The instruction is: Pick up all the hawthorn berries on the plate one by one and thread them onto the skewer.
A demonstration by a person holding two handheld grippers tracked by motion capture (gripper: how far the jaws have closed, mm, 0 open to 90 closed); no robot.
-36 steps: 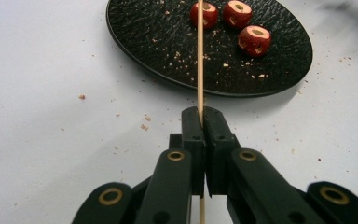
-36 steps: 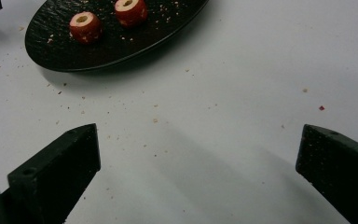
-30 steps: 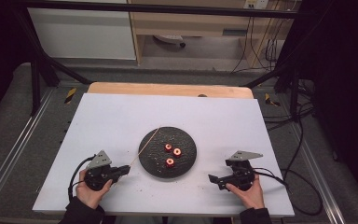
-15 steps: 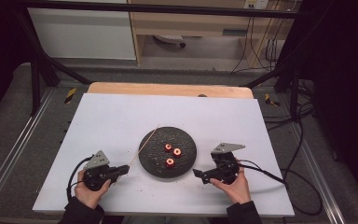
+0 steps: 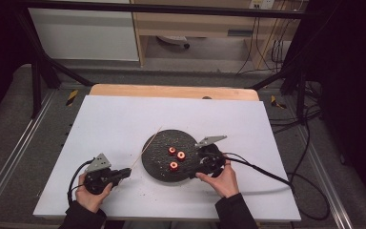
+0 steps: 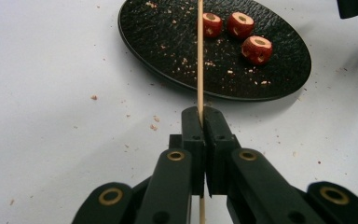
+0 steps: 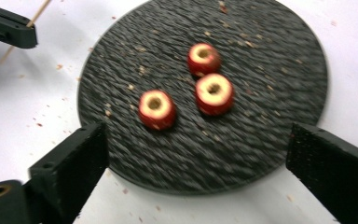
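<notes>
White sheet (image 5: 124, 124) covering wooden table (image 5: 171, 90), crumbs scattered. Left gripper (image 6: 201, 116) pinching skewer (image 6: 199, 56) beside black plate (image 5: 159, 164); right gripper (image 7: 196, 154) gaping wide over three red fruit pieces (image 7: 213, 93). Cables lying across floor (image 5: 286, 62).

Both handheld black plastic grippers, left (image 5: 124, 172) and right (image 5: 194, 167), carry grey triangular top plates and trailing black cables; brass-coloured pivot pins stud their black fingers (image 6: 193, 126). The person wears dark sleeves (image 5: 236, 212).

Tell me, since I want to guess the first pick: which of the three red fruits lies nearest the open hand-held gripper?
The lone fruit lies nearest the right hand-held gripper; it sits by itself toward the plate's front, while the other two touch farther back.
</notes>
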